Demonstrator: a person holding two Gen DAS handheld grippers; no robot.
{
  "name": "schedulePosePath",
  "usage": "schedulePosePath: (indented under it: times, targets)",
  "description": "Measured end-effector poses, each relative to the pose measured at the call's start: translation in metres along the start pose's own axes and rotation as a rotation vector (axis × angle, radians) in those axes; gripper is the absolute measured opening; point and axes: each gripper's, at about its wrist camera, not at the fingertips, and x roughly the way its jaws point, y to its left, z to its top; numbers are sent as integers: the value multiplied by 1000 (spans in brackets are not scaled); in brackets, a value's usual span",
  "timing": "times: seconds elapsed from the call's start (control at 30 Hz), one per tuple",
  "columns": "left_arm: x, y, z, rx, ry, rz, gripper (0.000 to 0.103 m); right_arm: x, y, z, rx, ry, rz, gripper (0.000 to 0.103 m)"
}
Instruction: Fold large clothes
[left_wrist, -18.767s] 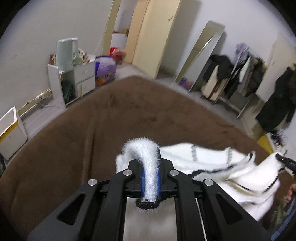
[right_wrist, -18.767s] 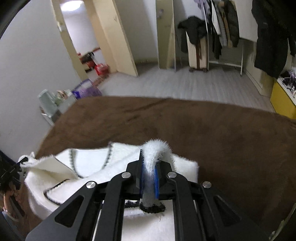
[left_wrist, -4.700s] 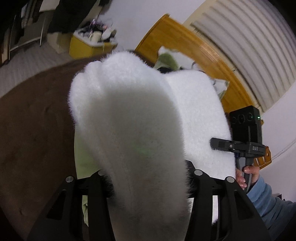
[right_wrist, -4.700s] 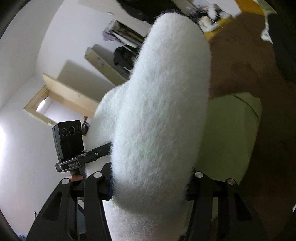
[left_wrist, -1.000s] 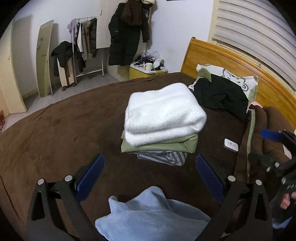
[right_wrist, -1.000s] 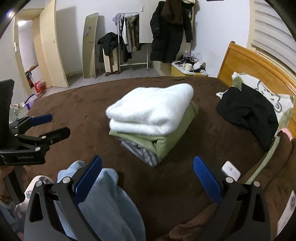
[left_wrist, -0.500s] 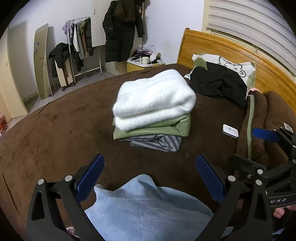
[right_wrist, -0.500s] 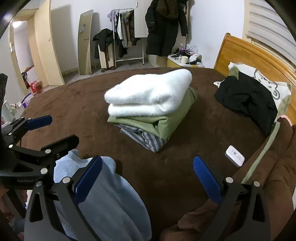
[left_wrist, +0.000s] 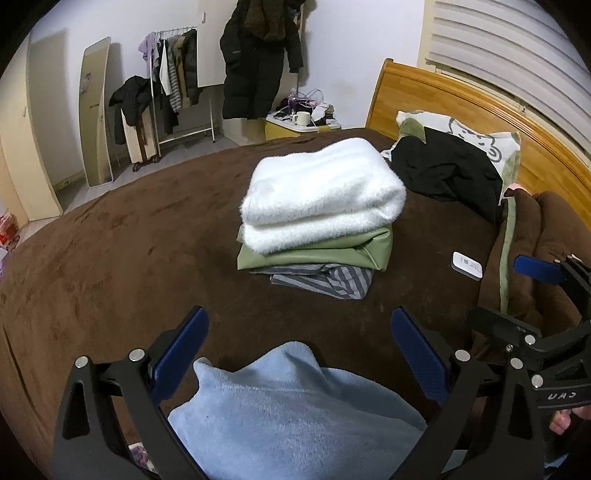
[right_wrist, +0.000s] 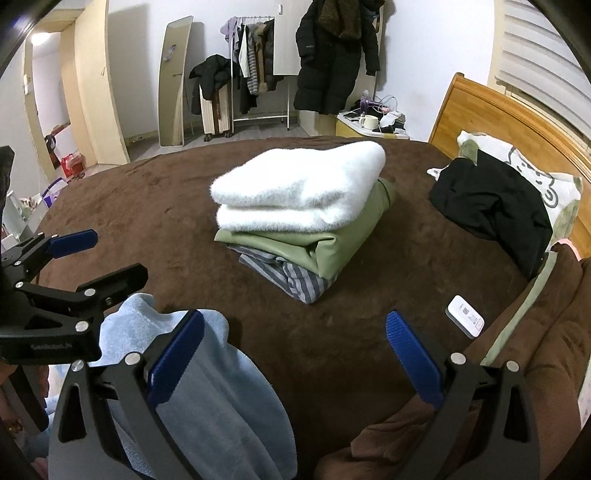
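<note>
Pale-blue fleece garment lies bunched at the bed's near edge, directly under the released left gripper, probably nearer it than the released right gripper.

right gripper low in the foreground, jaws spread wide with nothing between them, over the brown bed. left gripper at the left edge, jaws also apart. light blue fleece garment lying crumpled near left, under both. farther off, mid-bed: folded white fluffy garment stacked on a green one, on a striped one. black garment far right on the pillow; small white device near right.
</note>
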Motion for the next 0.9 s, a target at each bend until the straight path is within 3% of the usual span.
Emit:
schedulePosePath:
  times: [0.9]
  targets:
    - [14, 1, 10, 6, 29, -12, 96, 10, -14, 11, 21, 13, -26, 97]
